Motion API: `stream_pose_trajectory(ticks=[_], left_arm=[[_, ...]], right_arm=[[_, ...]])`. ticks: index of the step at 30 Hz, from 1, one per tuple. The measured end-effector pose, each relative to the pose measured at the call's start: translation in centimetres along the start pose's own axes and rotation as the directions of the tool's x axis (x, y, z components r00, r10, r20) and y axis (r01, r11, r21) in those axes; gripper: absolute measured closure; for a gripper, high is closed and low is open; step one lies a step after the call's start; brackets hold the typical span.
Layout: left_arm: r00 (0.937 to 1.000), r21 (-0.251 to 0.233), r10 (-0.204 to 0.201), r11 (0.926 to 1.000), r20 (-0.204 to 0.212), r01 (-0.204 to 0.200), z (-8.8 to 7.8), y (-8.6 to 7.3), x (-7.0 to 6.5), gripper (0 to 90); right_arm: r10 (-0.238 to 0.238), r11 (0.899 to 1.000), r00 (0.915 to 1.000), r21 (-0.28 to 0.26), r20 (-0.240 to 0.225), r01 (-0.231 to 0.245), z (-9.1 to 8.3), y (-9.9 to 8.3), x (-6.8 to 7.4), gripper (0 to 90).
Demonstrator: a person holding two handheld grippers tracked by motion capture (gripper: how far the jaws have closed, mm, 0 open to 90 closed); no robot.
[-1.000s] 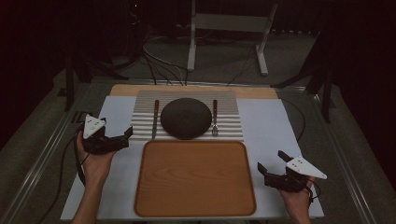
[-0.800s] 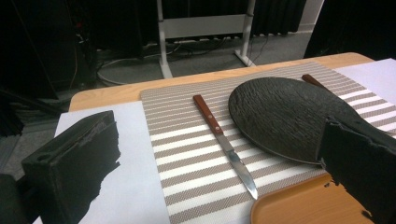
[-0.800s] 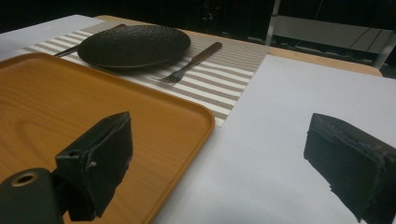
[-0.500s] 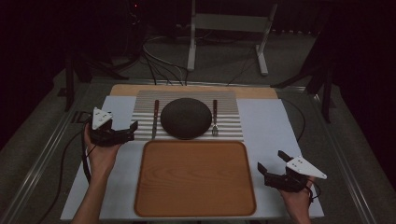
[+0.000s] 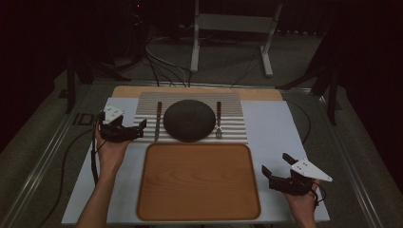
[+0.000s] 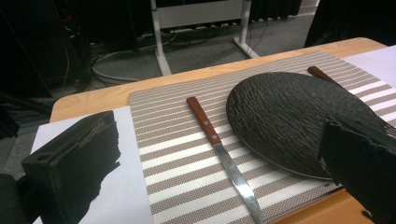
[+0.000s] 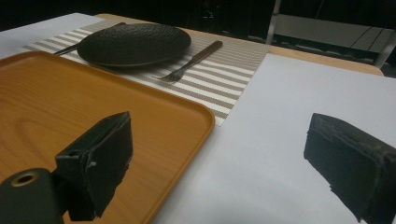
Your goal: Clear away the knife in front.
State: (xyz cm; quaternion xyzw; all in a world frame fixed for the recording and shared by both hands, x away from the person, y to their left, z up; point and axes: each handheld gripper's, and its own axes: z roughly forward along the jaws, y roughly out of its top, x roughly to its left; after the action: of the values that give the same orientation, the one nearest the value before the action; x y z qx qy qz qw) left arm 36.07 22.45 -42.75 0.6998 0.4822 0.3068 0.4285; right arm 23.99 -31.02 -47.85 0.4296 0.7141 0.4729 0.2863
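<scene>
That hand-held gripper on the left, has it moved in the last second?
Yes. The left hand-held gripper has moved away from the person and inward, toward the striped placemat, and now sits beside the wooden-handled knife.

The left tongs (image 5: 135,129) have moved forward and inward — now beside the knife (image 5: 157,121), jaws apart.
</scene>
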Motion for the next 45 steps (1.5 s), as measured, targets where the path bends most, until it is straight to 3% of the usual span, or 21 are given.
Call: stream_pose_trajectory(ticks=[20,45], left_arm=[[1.0,0.032,0.008,0.9995,-0.003,-0.008,2.4,0.9,-0.3,0.1],[0.9998,0.086,-0.011,0.9962,-0.019,0.013,6.0,1.3,-0.1,0.1]], right_arm=[[-0.003,1.0,1.0,0.001,0.002,0.003,0.0,0.0,-0.1,7.9],[0.001,1.0,1.0,-0.002,0.002,-0.001,-0.1,0.0,-0.2,7.9]])
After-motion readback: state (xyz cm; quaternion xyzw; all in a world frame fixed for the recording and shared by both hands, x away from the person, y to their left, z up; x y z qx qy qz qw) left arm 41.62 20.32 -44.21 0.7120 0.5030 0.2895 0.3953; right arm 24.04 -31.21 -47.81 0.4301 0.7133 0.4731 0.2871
